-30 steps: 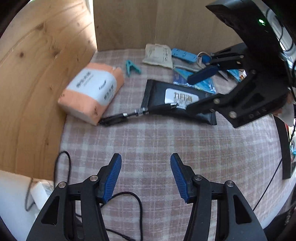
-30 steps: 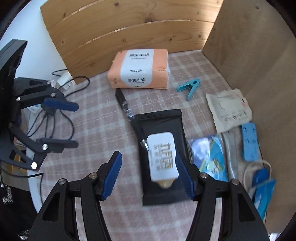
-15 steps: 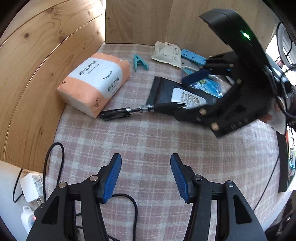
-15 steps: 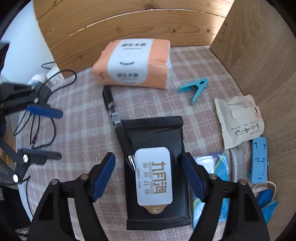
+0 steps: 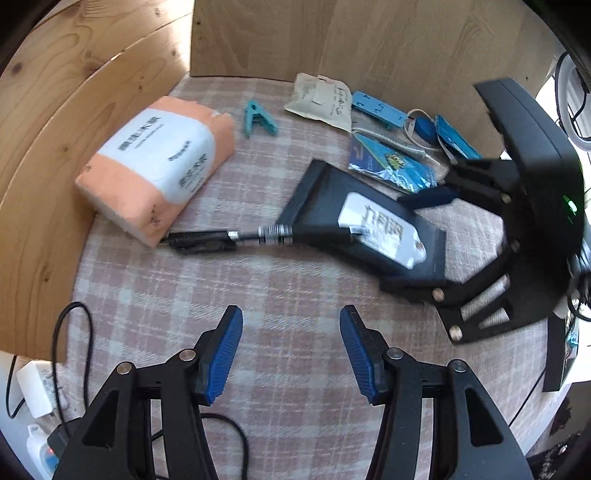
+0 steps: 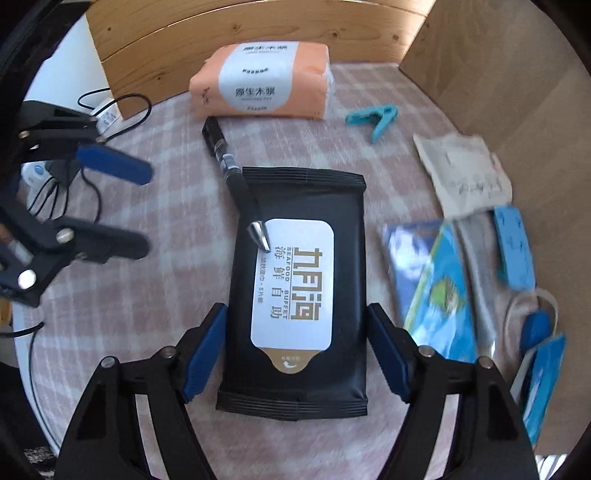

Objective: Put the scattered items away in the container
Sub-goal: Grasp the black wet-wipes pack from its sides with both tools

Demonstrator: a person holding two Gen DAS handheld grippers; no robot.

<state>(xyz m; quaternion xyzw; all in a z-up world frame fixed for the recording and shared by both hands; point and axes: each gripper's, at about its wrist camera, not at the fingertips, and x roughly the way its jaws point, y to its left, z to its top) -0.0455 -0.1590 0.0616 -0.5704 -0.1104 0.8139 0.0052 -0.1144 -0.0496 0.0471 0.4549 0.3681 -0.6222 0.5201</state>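
Observation:
A black wet-wipes pack (image 6: 295,280) with a white label lies flat on the checked cloth. My right gripper (image 6: 295,314) points down over it, open wide, one blue pad on each long side of the pack and close to its edges. A black pen (image 6: 229,162) rests with its tip on the pack's top left corner. In the left wrist view the same pack (image 5: 365,225) and pen (image 5: 229,236) lie ahead, with the right gripper (image 5: 395,243) straddling the pack. My left gripper (image 5: 290,321) is open above bare cloth, with nothing between its fingers.
An orange tissue pack (image 6: 262,81) lies against the wooden wall (image 6: 258,29). A teal clothes peg (image 6: 376,118), a beige paper sachet (image 6: 465,173), blue packets (image 6: 432,280) and a blue plastic piece (image 6: 513,247) lie along the right wall. Cables and a charger (image 5: 37,387) sit at the cloth's left edge.
My right gripper has opened wider and sunk down around the black wipes pack. The left gripper has drifted a little and stays open over the cloth.

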